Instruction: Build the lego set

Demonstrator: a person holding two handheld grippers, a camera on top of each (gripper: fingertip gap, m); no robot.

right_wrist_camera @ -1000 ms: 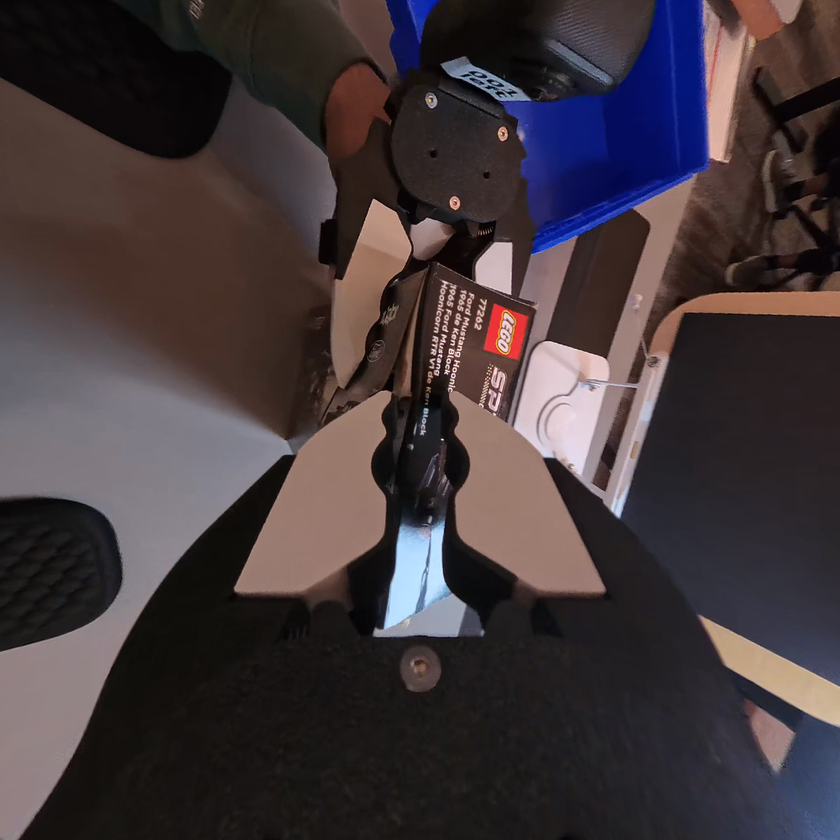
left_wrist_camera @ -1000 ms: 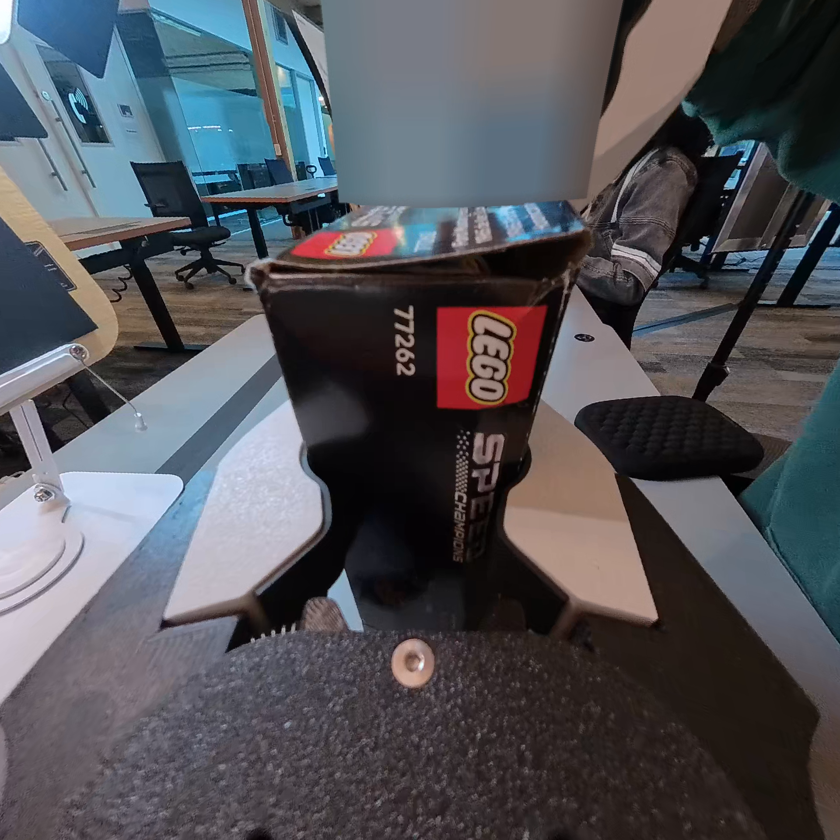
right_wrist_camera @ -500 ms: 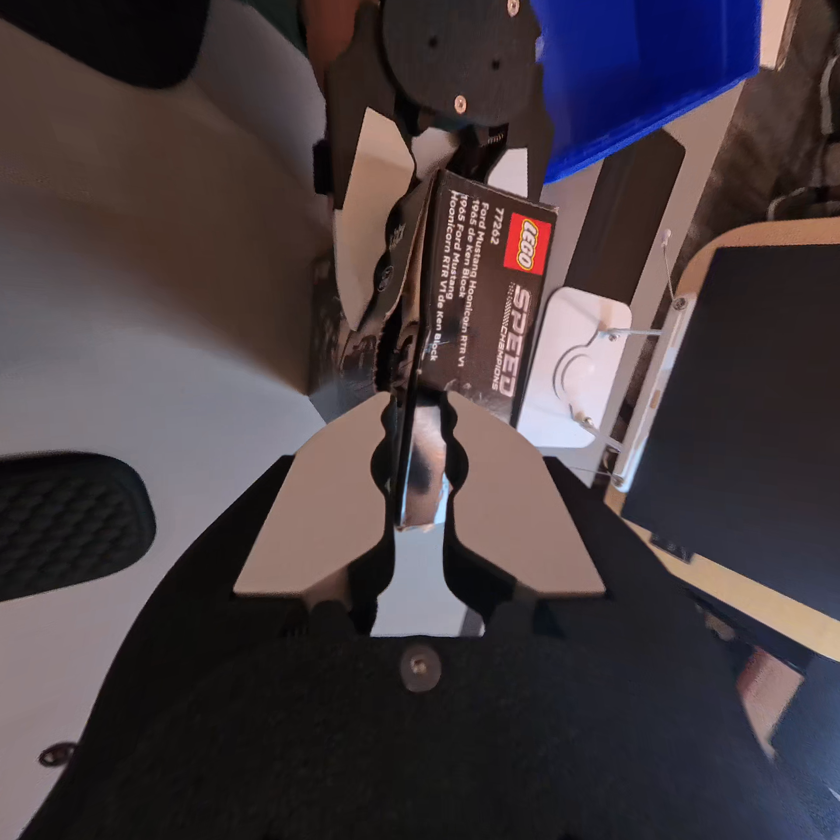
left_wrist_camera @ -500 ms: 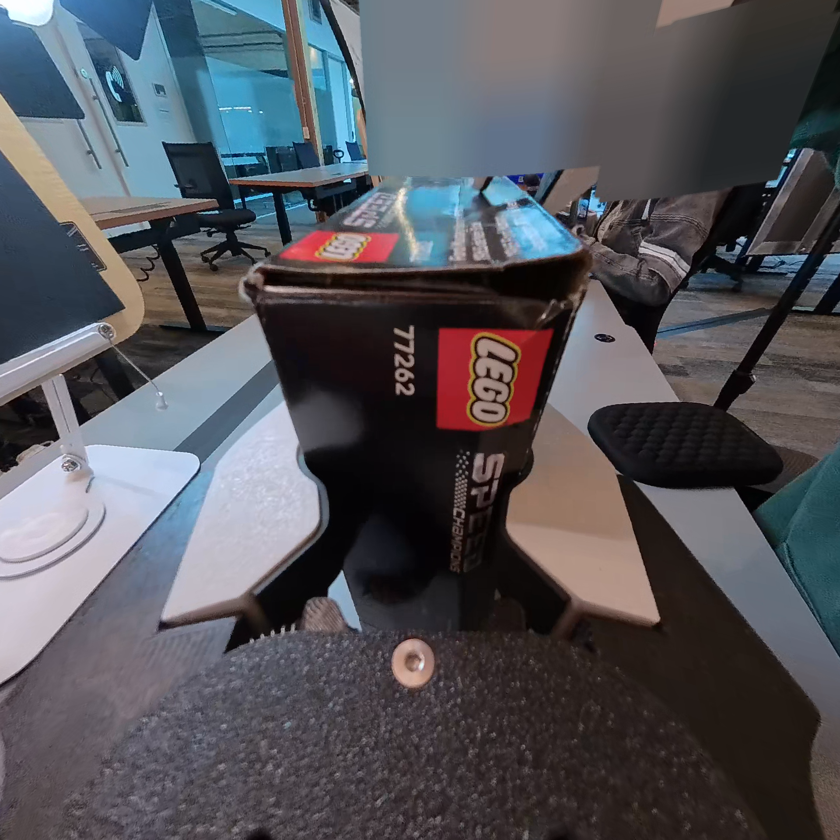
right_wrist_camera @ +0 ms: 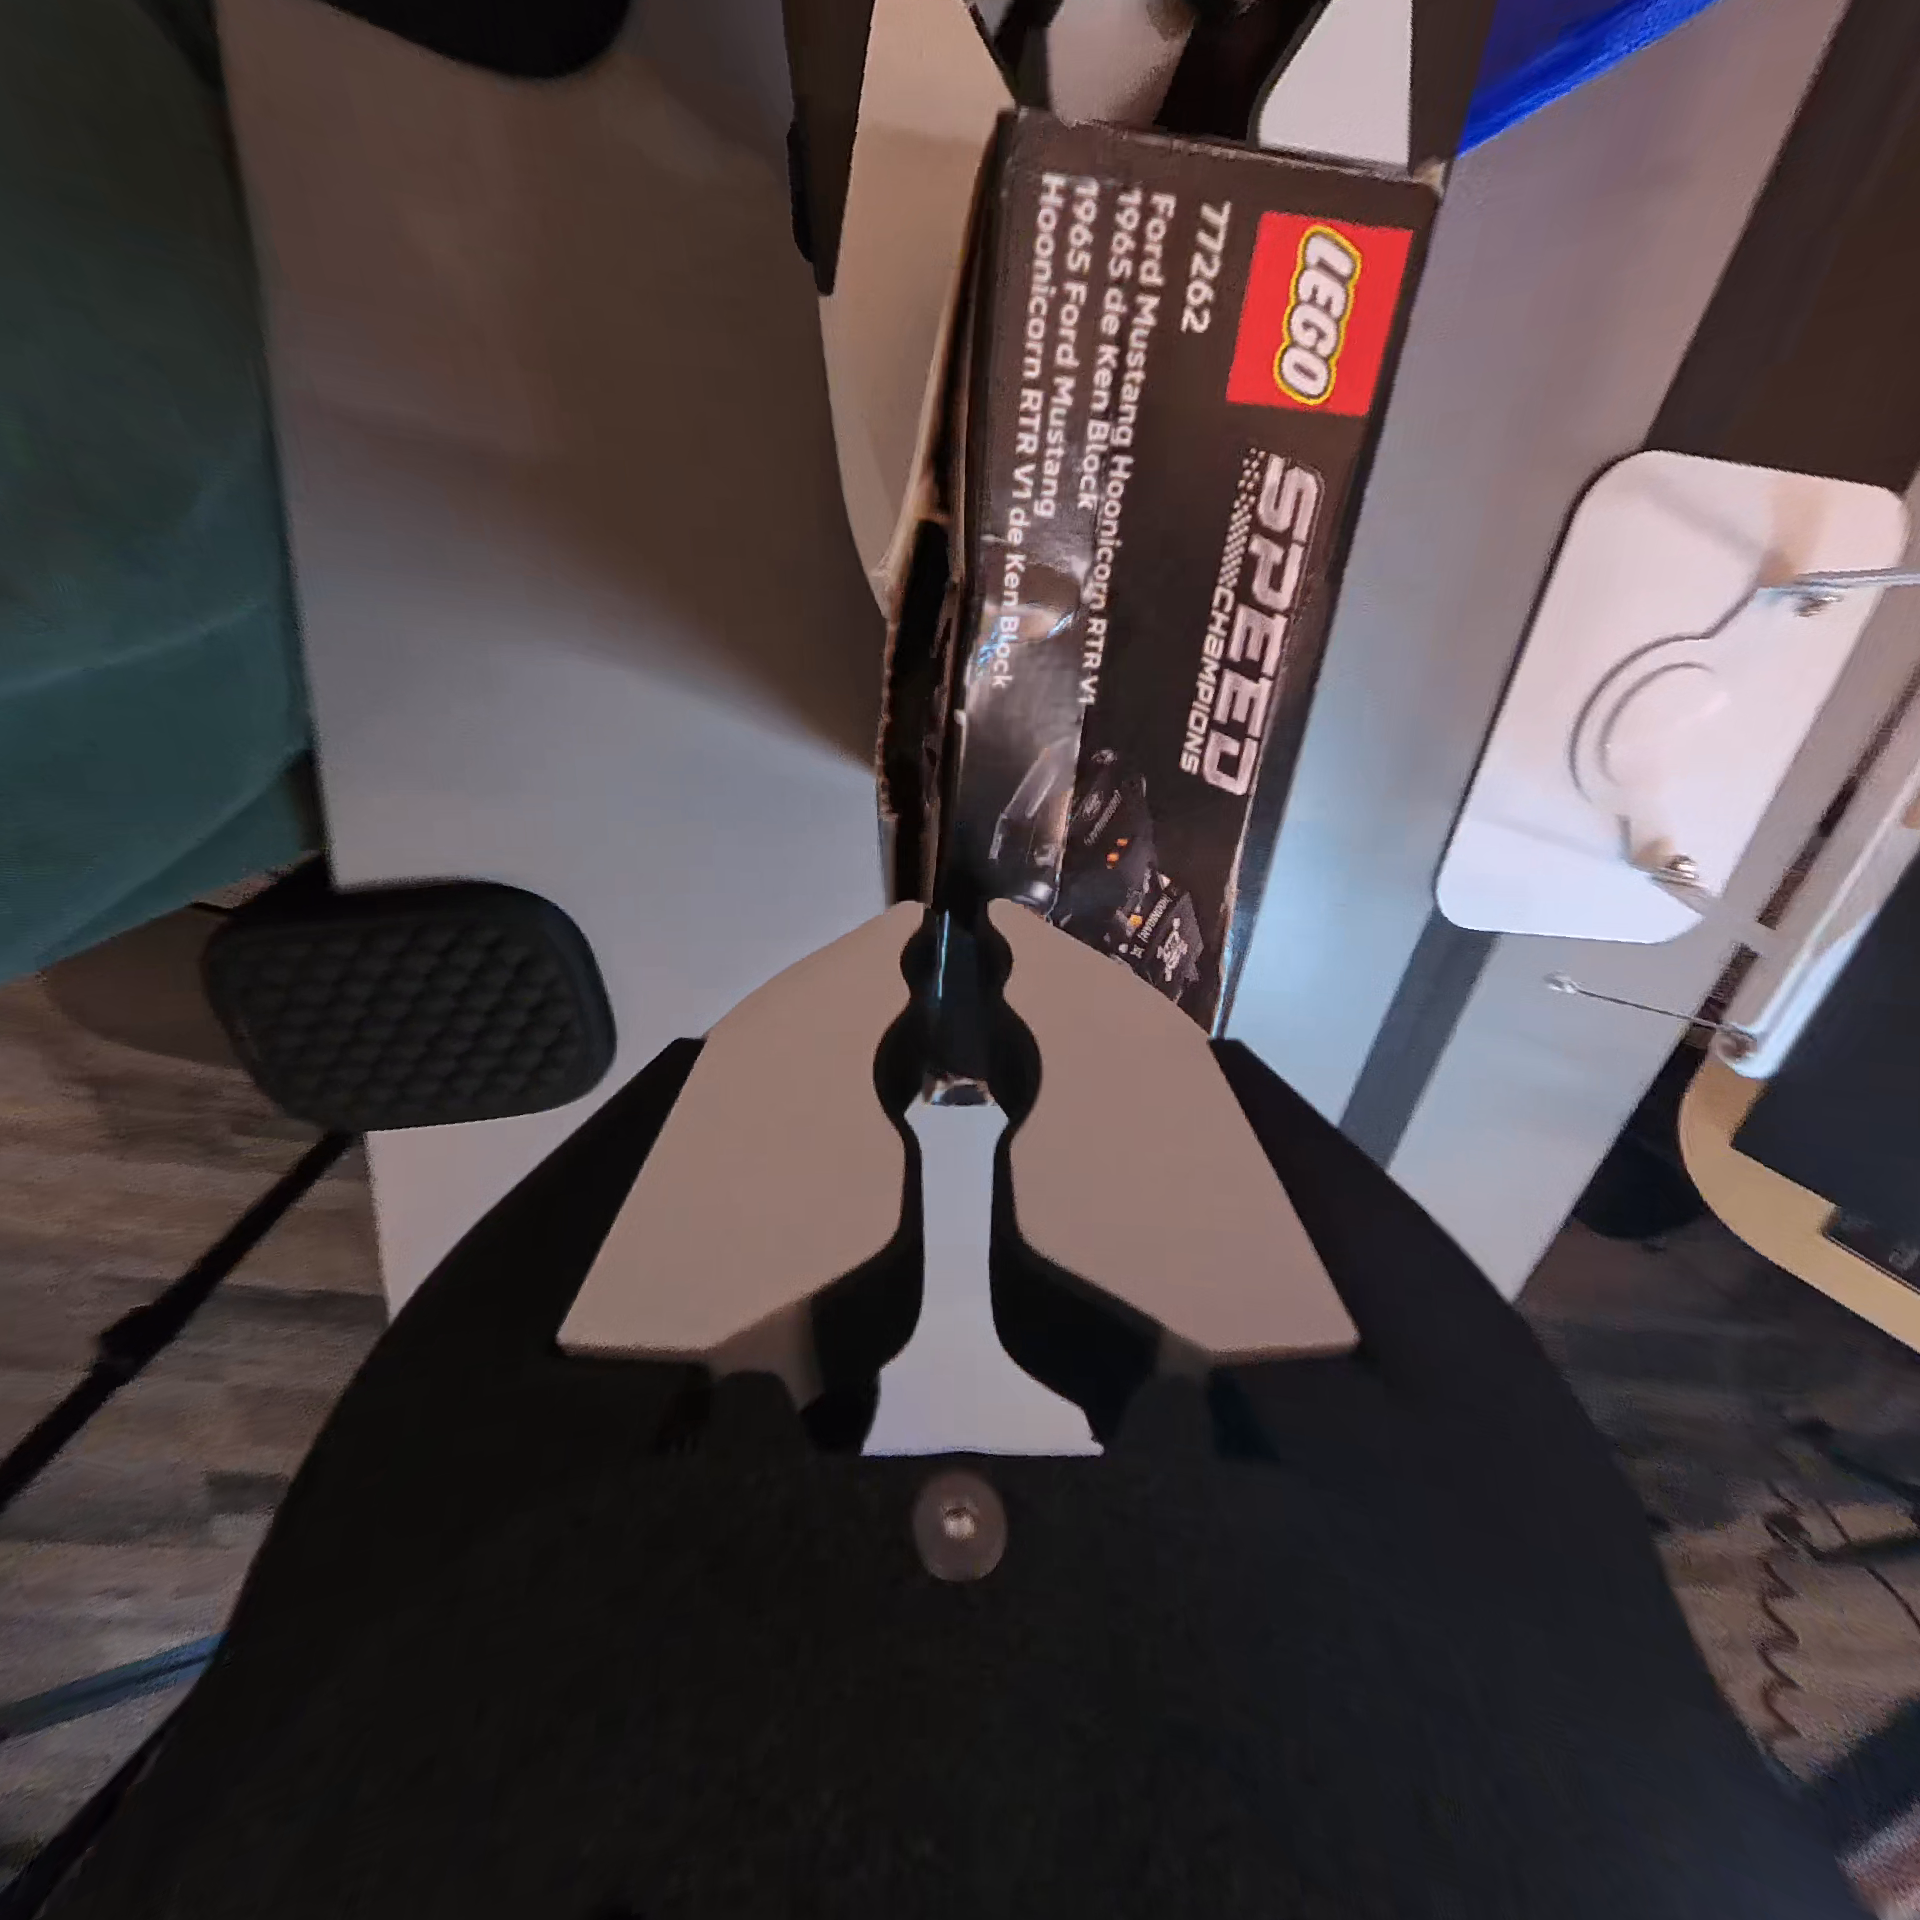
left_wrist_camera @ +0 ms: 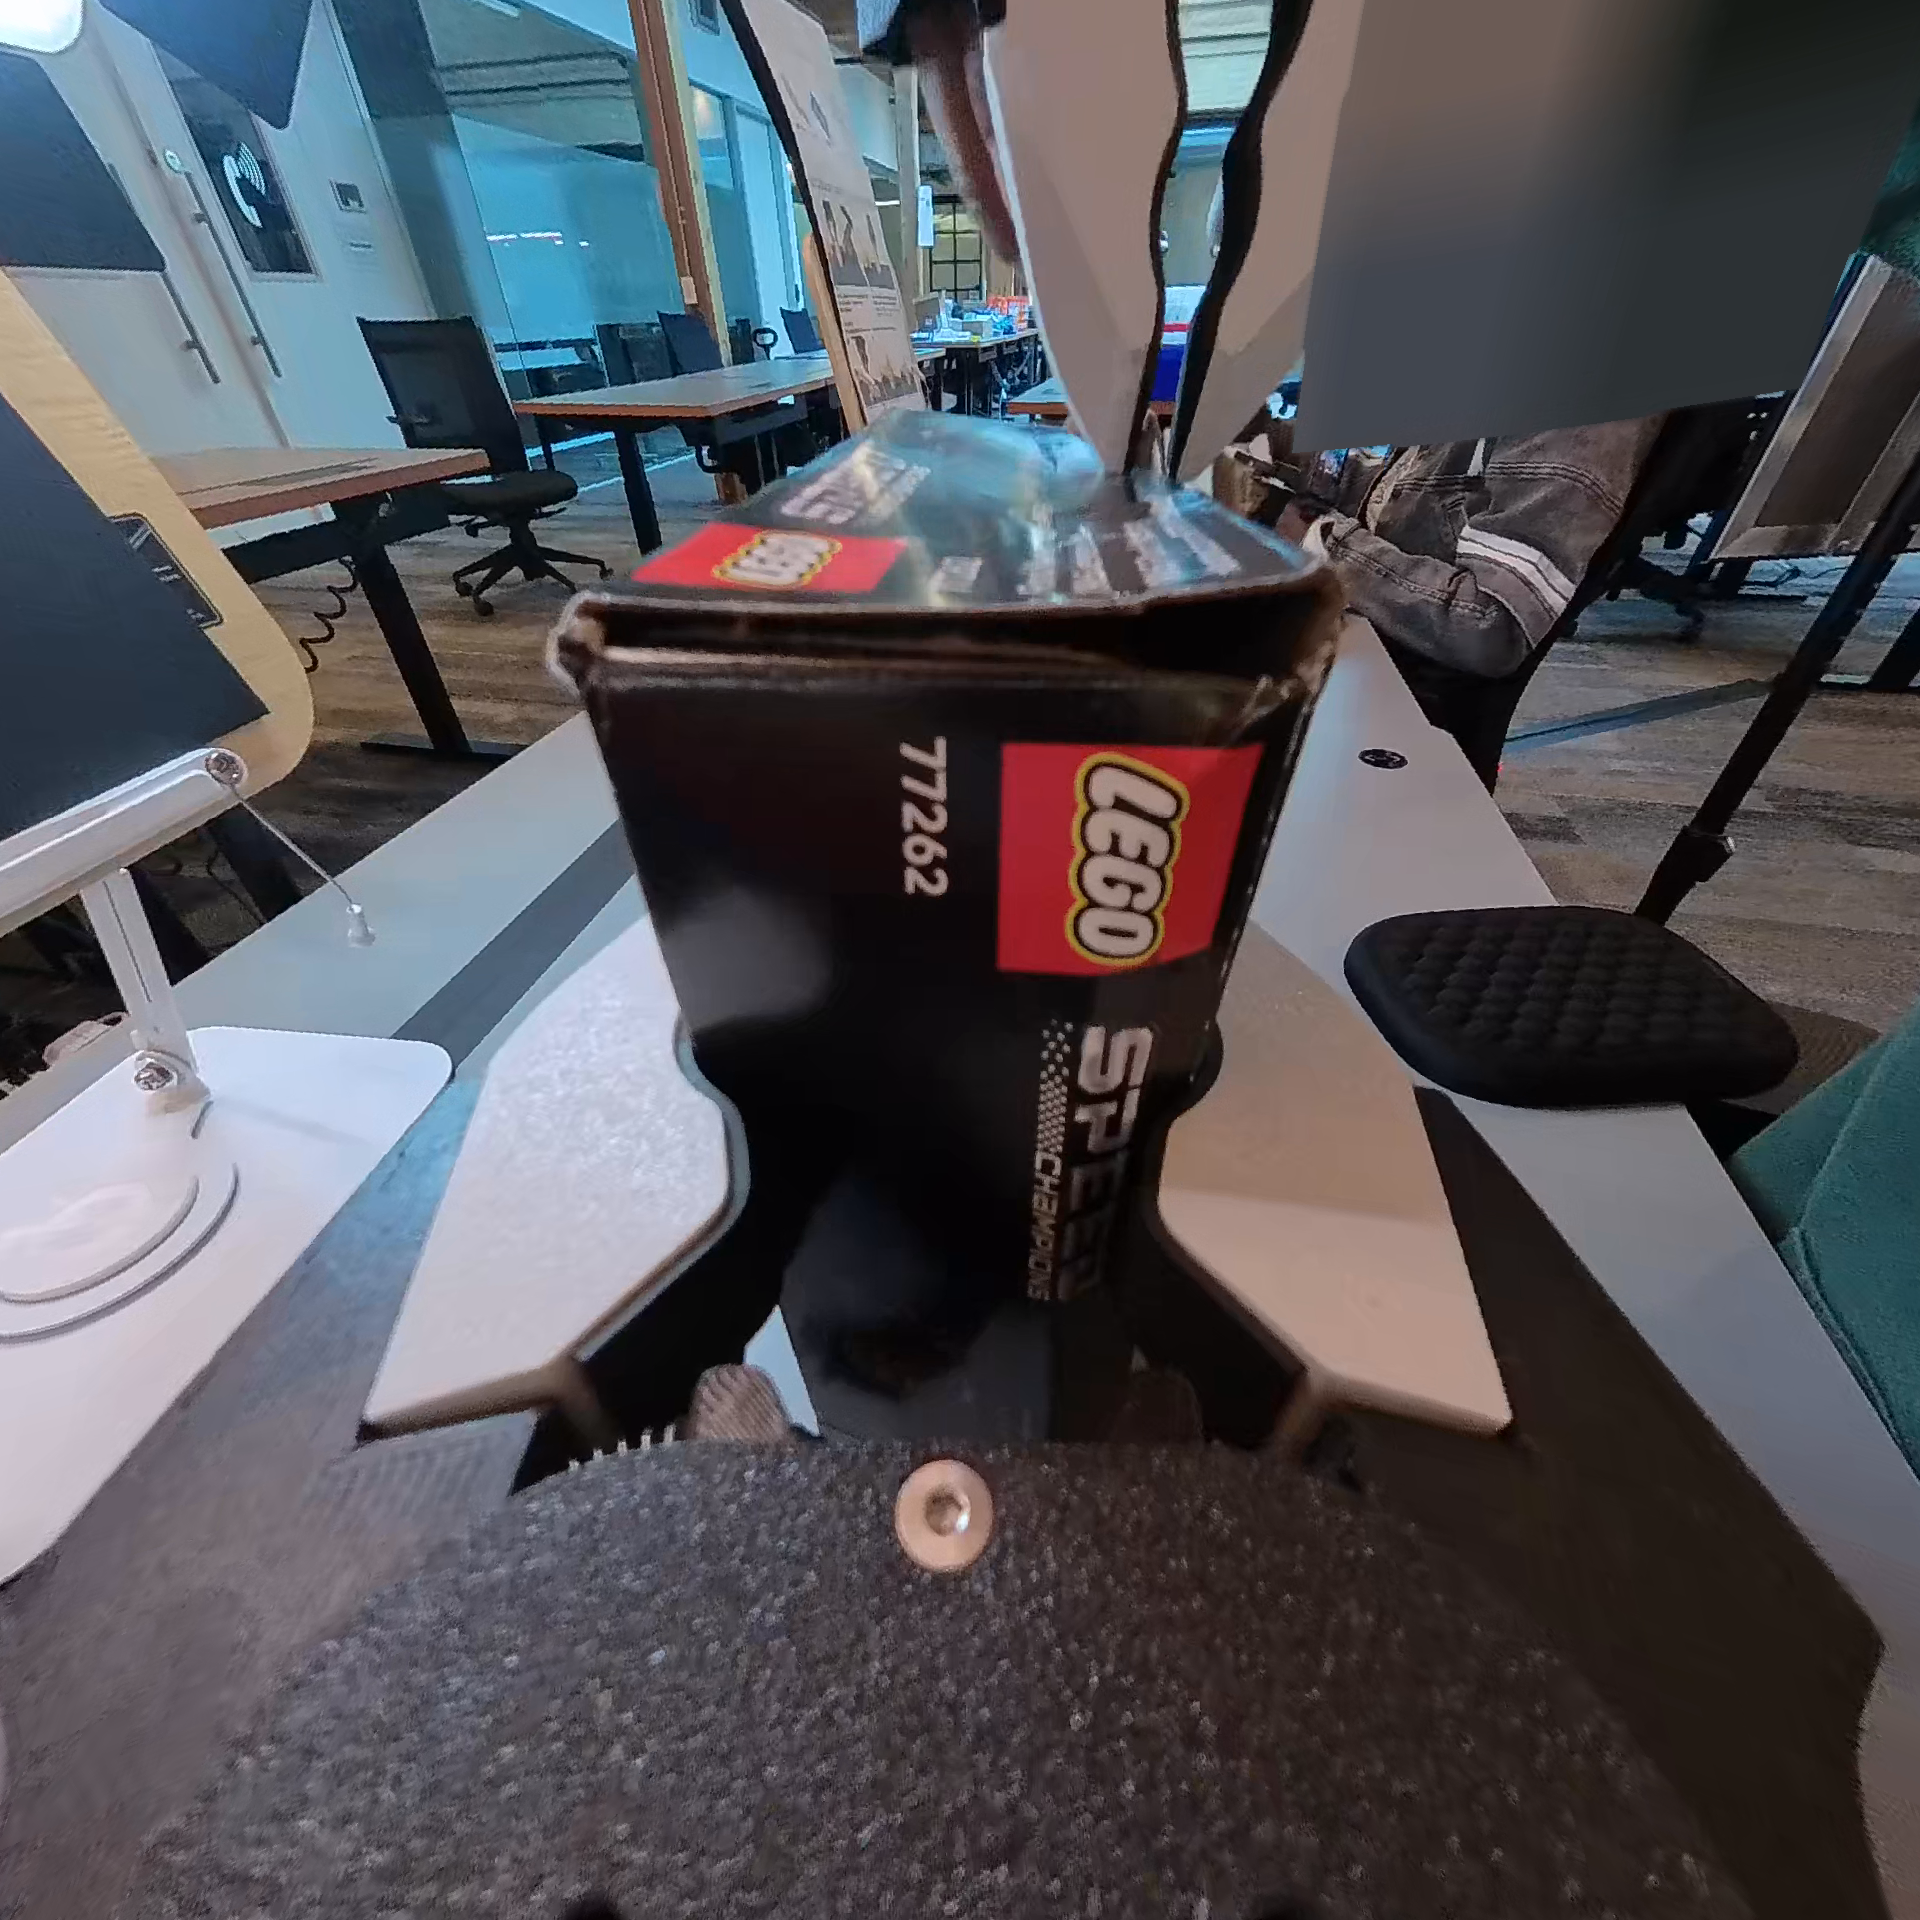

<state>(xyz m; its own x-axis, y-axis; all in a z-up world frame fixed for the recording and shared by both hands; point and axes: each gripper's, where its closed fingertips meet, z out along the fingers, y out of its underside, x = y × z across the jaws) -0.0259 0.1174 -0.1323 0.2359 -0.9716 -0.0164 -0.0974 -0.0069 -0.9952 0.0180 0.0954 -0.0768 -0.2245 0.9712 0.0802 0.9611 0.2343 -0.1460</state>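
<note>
Both grippers clamp our black lego box [left_wrist_camera: 935, 935]: left gripper [left_wrist_camera: 951, 1132] squeezes its end, right gripper [right_wrist_camera: 956, 935] pinches its torn flap ahead.

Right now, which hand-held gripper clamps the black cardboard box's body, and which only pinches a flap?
The left hand-held gripper clamps the black cardboard box across its body, fingers spread wide. The right hand-held gripper, nearly closed, only pinches a thin torn flap.
</note>
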